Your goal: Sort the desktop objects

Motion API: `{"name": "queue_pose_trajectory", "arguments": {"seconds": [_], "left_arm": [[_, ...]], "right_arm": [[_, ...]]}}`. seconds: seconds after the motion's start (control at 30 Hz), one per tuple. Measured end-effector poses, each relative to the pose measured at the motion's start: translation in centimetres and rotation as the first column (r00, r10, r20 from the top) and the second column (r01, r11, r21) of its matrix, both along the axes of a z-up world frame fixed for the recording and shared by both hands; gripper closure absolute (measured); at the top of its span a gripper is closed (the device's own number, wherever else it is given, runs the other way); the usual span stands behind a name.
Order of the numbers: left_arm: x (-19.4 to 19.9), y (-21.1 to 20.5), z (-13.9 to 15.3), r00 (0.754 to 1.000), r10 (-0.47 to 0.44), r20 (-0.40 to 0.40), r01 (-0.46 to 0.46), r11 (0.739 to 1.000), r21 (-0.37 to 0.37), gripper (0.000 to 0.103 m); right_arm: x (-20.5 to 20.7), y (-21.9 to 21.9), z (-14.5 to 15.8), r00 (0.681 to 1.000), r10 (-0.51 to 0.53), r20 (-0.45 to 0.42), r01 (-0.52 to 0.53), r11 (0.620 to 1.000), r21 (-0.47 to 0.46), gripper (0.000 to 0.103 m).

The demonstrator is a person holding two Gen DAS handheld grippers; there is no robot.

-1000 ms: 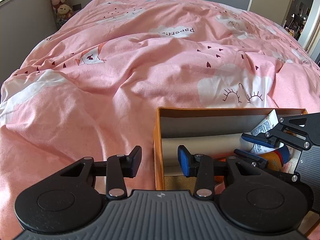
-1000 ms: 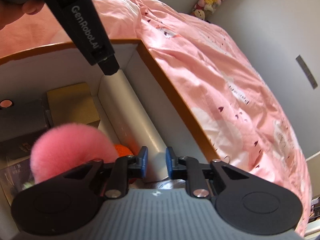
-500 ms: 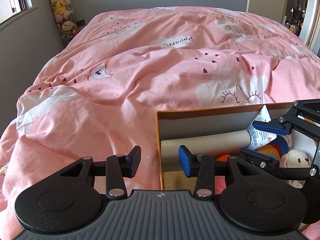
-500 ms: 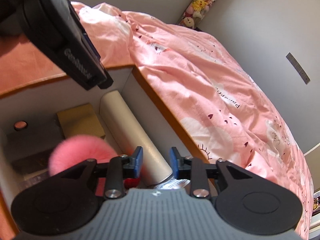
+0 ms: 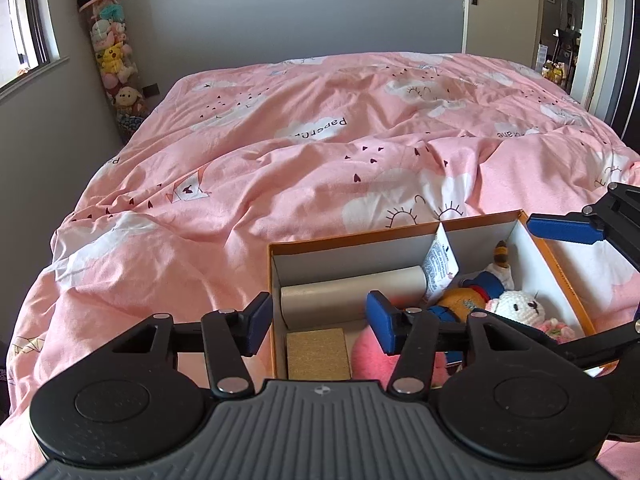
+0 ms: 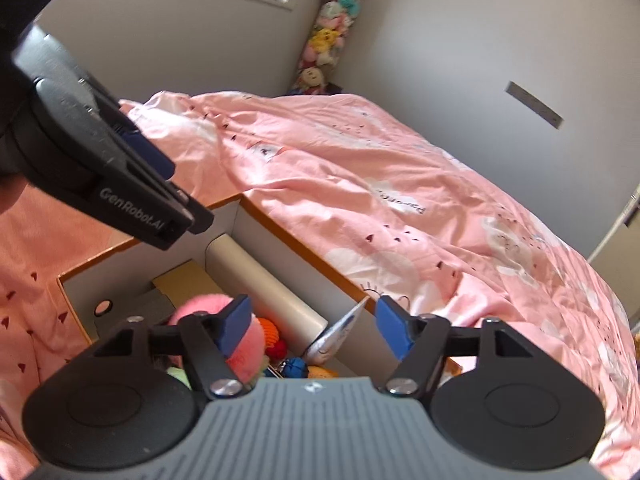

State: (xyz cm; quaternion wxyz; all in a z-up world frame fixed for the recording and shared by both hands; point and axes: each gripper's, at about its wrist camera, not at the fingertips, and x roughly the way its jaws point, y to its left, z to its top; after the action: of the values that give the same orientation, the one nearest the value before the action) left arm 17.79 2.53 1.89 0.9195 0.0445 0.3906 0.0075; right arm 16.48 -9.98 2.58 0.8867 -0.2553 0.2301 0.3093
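Box: orange-rimmed cardboard box (image 5: 400, 240) with white inner walls, sitting on the bed, split into compartments by a white divider (image 5: 516, 232).
Left compartment: a pale cardboard tube (image 5: 352, 292) lies along the far wall, a tan cork-looking block (image 5: 318, 354) flat on the floor in front of it, and a fluffy pink pom-pom (image 5: 372, 356) right beside the block.
Middle stuff: a white printed pouch (image 5: 440, 268) leans up against the wall next to the tube's end. Below it there's an orange and blue plush (image 5: 464, 300), kinda buried.
Right side: a white crocheted animal (image 5: 520, 308) and a little figure with a striped top (image 5: 500, 256), all piled inside the box.
Left gripper: left gripper (image 5: 316, 328) hovers above the box's near left corner, jaws opening, nothing between the blue pads, just the box wall and the tube behind the gap.
Right gripper: right gripper (image 6: 312, 328) is over the box too, jaws opening wide and empty; the pom-pom (image 6: 224, 320) sits under the left pad, not pinched.
Bed: pink duvet (image 5: 320, 184) with white clouds and tiny hearts, pretty rumpled.
Background: grey walls, a hanging stack of plush toys (image 5: 112, 56) in the corner, an open door (image 5: 500, 12) on the right.
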Motion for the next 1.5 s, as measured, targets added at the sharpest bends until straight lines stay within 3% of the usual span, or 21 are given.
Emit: {"name": "queue_pose_trajectory", "arguments": {"seconds": [0.37,0.6,0.77,1.07,1.13,1.5], "left_arm": [[-3.7,-2.0,0.5,0.996,0.020,0.091,-0.017,0.999,-0.038,0.022],[-5.7,-2.9,-0.9,0.989,0.051,0.142,-0.042,0.997,-0.060,0.021],[-6.7,-3.1,-3.3,0.987,0.100,0.129,-0.085,0.989,-0.117,0.020],[-7.3,-3.1,-6.5,0.984,0.152,0.089,-0.140,0.981,-0.132,0.017],[-7.3,-2.9,-6.8,0.983,0.164,0.087,-0.150,0.977,-0.150,0.014],[-7.0,-2.4,-8.0,0.980,0.191,0.051,-0.177,0.964,-0.199,0.013]], "right_arm": [[-2.4,-3.7,0.6,0.975,-0.191,-0.115,0.212,0.954,0.211,0.009],[-3.8,-5.2,-1.1,0.939,-0.288,-0.187,0.332,0.901,0.278,0.002],[-4.2,-5.8,-3.5,0.902,-0.335,-0.274,0.407,0.871,0.275,0.002],[-4.2,-6.2,-6.8,0.876,-0.351,-0.331,0.438,0.866,0.241,0.002],[-4.3,-6.5,-7.1,0.875,-0.350,-0.334,0.443,0.859,0.259,0.002],[-4.3,-6.3,-7.7,0.878,-0.355,-0.320,0.443,0.855,0.268,0.001]]}}
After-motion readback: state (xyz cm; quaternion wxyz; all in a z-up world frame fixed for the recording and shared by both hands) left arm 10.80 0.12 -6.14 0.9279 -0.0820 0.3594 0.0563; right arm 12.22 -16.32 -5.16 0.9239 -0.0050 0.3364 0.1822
